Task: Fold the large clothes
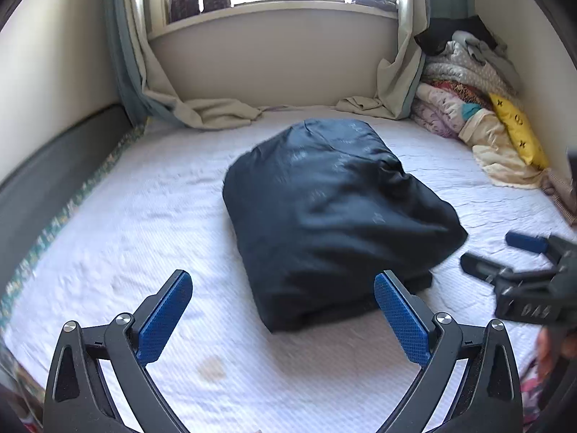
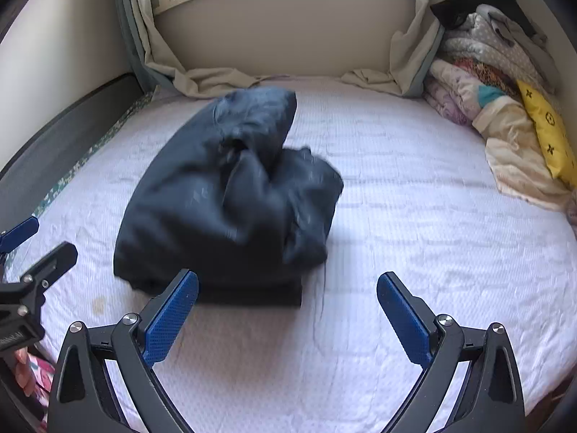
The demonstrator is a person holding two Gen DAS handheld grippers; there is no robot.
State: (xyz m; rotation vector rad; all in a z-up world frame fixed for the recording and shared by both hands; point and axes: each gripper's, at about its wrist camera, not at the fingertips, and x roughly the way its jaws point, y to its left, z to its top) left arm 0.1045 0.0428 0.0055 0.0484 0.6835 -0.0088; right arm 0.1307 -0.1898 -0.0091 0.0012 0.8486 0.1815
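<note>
In the left wrist view, the left gripper [image 1: 283, 310] is hanging over the white bedspread [image 1: 144, 216] with its blue pads spread wide and nothing between them. The folded dark navy garment [image 1: 331, 216] is lying as a bundle in the middle of the bed, just beyond the pads. To the right of the garment, the right gripper [image 1: 494, 252] is showing, its fingers apart.

In the right wrist view, the right gripper [image 2: 288, 310] is standing wide apart and empty, just in front of the garment [image 2: 223, 202]. The left gripper [image 2: 29, 241] is sitting left of the garment, parted. A pile of folded bedding [image 2: 497, 108] is resting far right of the garment, against the wall.
</note>
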